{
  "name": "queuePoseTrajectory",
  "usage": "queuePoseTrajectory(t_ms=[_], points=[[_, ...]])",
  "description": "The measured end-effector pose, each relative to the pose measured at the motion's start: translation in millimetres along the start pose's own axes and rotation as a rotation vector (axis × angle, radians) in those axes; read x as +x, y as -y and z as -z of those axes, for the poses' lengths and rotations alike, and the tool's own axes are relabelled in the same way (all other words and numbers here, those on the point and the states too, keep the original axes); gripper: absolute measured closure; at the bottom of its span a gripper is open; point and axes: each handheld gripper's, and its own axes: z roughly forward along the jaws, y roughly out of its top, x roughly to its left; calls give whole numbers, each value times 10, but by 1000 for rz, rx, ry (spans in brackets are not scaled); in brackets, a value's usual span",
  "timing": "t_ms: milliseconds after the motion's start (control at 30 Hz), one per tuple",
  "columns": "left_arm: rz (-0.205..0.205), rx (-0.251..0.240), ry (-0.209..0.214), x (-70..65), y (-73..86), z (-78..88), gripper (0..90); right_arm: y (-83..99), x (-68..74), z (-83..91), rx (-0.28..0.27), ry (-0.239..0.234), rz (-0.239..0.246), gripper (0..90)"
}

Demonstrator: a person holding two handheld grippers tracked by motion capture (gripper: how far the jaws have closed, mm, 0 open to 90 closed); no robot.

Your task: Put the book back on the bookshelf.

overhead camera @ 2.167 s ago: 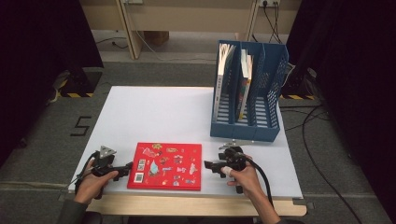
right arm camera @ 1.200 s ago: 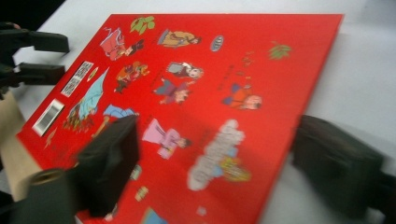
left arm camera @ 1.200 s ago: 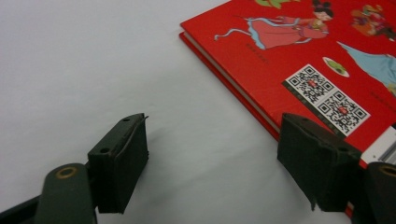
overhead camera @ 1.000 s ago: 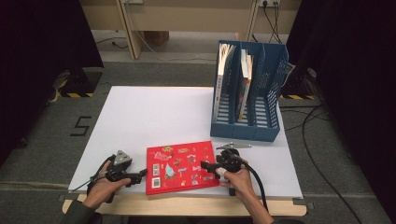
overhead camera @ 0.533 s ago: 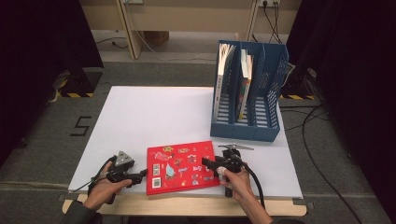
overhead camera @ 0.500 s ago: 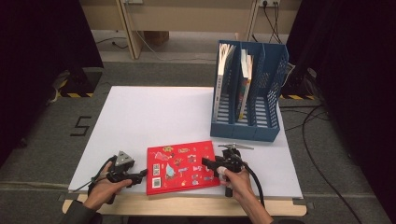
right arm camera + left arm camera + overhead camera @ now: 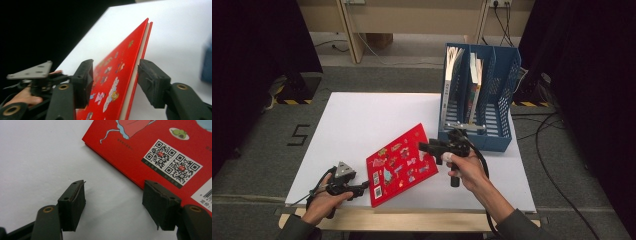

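A thin red picture book [image 7: 399,165] with cartoon stickers on its cover is tilted, its far right edge raised and its near left corner down on the white table [image 7: 362,120]. My right gripper [image 7: 426,147] is shut on that raised edge; in the right gripper view the red book [image 7: 117,82] runs between the two jaws. My left gripper [image 7: 361,189] rests low at the table's front, open, beside the book's near corner. In the left gripper view the book's back cover [image 7: 160,150] with QR codes lies just ahead of the open left gripper [image 7: 113,205].
A blue file rack [image 7: 492,100] stands at the table's back right, holding a few upright books [image 7: 472,85] in its left slots. The table's front edge runs close under both hands. A cable trails from the right gripper off the right side.
The right gripper has lifted the book's right edge up and toward the rack, turning the book from flat to tilted. The left gripper has stayed low by the book's near corner.
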Motion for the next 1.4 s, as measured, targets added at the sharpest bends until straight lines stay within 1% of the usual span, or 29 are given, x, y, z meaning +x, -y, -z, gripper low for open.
queuePoseTrajectory(t_ms=[33,67,167,233,300,333,367,400,433,467,500,567,633,700,733,767,800,833,900,1000,1033,1133,1200,1233,1267,1300,1333,1367,1400], points=[[2,-2,4,7,0,-1,333,-66,73,-9,14,-1,19,478],[5,-4,6,8,0,-2,330,-141,153,-23,35,2,51,473],[7,-10,8,14,2,-5,324,-280,282,-54,67,-22,100,470],[11,-11,11,15,2,-6,321,-361,395,-78,91,-30,150,471],[13,-13,11,23,4,-5,321,-416,513,-102,98,-48,178,485],[21,-15,14,27,5,-5,318,-447,568,-114,108,-48,197,486],[24,-17,13,29,5,-6,311,-476,635,-131,114,-44,203,487],[21,-14,1,36,5,-8,297,-489,675,-142,116,-46,212,488],[26,-17,-13,49,10,-20,246,-511,725,-153,127,-53,235,492],[37,-18,-8,72,12,-32,190,-533,763,-167,132,-56,237,508],[36,-18,-5,76,11,-33,181,-550,798,-181,134,-54,233,519],[34,-19,-11,67,12,-33,178,-561,829,-197,139,-38,246,531],[33,-18,-9,71,10,-34,177,-548,833,-220,156,-17,247,539],[32,-19,-9,71,12,-34,178,-525,836,-250,188,-12,249,582],[31,-17,-9,71,10,-34,177,-525,844,-259,182,-9,260,602],[29,-17,-8,73,10,-34,177,-538,854,-270,189,-15,277,606],[30,-19,-10,70,12,-35,176,-552,855,-289,206,-18,282,603],[30,-19,-11,68,11,-37,174,-554,851,-317,222,-5,290,593],[26,-16,-10,71,8,-37,171,-519,827,-410,288,8,299,589],[26,-17,-9,69,8,-39,169,-506,813,-502,328,-5,308,582],[27,-18,-9,68,9,-40,168,-516,817,-506,333,-1,329,584],[27,-19,-7,70,9,-40,164,-515,815,-492,342,14,357,597],[31,-21,-7,79,13,-36,156,-523,773,-474,337,9,372,622],[37,-24,-7,86,17,-35,142,-529,739,-463,338,5,370,636],[41,-26,1,92,18,-33,138,-530,695,-450,333,4,352,653],[49,-30,12,93,16,-32,129,-531,648,-434,334,5,365,663],[60,-35,24,85,10,-36,132,-535,604,-412,323,-2,346,676],[60,-38,32,73,4,-41,133,-538,573,-389,313,-14,346,681],[51,-34,26,53,-1,-51,148,-553,549,-359,316,-18,345,693]])
